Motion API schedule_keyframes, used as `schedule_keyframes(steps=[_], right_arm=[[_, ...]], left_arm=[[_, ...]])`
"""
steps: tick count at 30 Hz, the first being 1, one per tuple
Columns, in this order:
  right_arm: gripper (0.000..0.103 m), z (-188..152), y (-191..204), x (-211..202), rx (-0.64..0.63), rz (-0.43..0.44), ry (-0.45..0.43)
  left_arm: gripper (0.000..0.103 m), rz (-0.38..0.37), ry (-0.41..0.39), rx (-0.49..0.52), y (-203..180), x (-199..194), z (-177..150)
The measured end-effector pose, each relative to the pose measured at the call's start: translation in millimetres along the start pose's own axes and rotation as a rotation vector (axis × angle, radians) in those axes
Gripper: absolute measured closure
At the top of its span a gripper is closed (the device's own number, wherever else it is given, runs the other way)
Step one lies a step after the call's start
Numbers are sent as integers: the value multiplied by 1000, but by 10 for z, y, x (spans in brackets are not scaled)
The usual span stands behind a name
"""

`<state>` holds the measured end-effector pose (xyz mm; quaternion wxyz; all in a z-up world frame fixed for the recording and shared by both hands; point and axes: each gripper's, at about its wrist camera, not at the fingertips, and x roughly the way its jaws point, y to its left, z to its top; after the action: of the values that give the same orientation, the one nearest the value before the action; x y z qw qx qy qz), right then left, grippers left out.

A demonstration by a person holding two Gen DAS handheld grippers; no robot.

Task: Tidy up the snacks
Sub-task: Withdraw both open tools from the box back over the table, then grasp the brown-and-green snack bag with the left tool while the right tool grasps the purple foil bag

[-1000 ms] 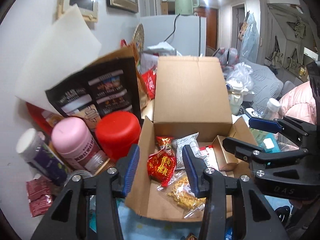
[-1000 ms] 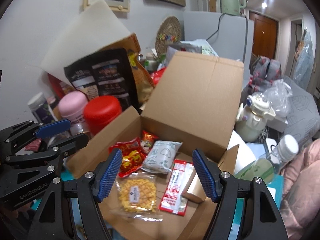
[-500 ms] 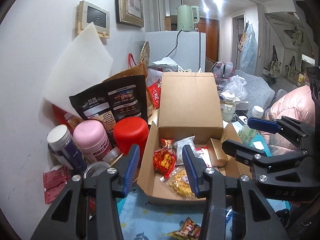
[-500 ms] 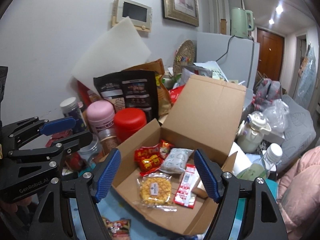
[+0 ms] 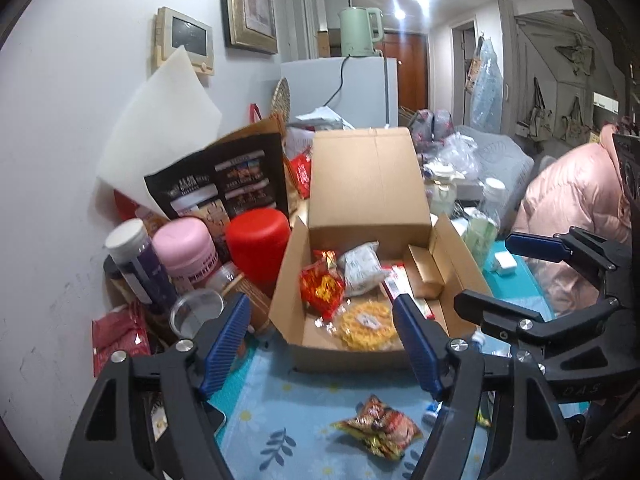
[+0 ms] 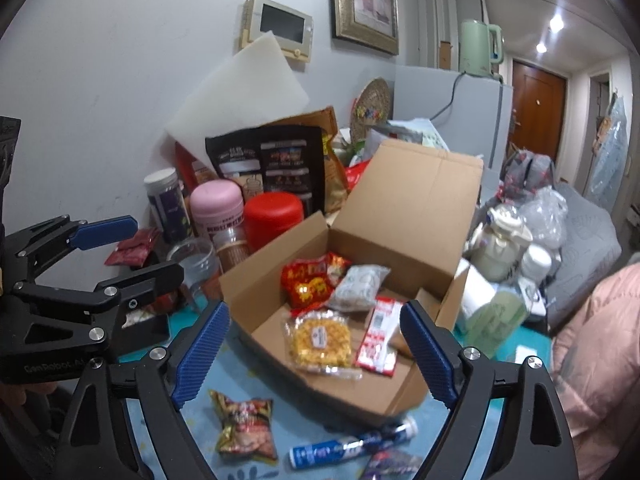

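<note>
An open cardboard box (image 5: 288, 292) (image 6: 248, 280) stands on the blue tablecloth. It holds a red snack pack (image 5: 322, 288) (image 6: 306, 280), a white pack (image 5: 360, 266) (image 6: 358, 288), a yellow cracker pack (image 5: 366, 322) (image 6: 320, 338), a red-white sachet (image 6: 378, 334) and a small gold box (image 5: 424, 270). In front of the box lie a brown-red snack bag (image 5: 378, 432) (image 6: 244, 426) and a blue tube (image 6: 352, 442). My left gripper (image 5: 322, 338) and right gripper (image 6: 314, 354) are open and empty, held back from the box.
Left of the box stand a red canister (image 5: 258, 238) (image 6: 274, 214), a pink jar (image 5: 188, 250) (image 6: 218, 210), a white-capped purple jar (image 5: 134, 258), a clear cup (image 5: 196, 312) and a black pouch (image 5: 218, 192). Bottles (image 6: 500, 246) and a pink jacket (image 5: 576, 200) are at the right.
Both grippers have pulled back from the box and opened wider. The snack bag and blue tube in front of the box have come into view.
</note>
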<state>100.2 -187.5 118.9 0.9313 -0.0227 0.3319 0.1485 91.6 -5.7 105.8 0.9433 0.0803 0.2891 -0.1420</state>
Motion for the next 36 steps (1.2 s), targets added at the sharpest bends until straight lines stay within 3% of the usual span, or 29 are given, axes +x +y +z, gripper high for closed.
schedule_keyframes(steps=[9,16,27,36], right_arm=[[15,-331,44,-153,10,-15,22],[15,-582,78,-182,33,1,62],[15,-916,61,-107,51,-43,121],[15,-1161,-32,99,51,-40,193]], left_arm=[[30,-64,35,14,-104,-60,-278],[30,-78,55,56,-197,-85,-464],[30,-99,133,50,-320,101,-737],[30,-130,249,-42,-341,430,-1013]])
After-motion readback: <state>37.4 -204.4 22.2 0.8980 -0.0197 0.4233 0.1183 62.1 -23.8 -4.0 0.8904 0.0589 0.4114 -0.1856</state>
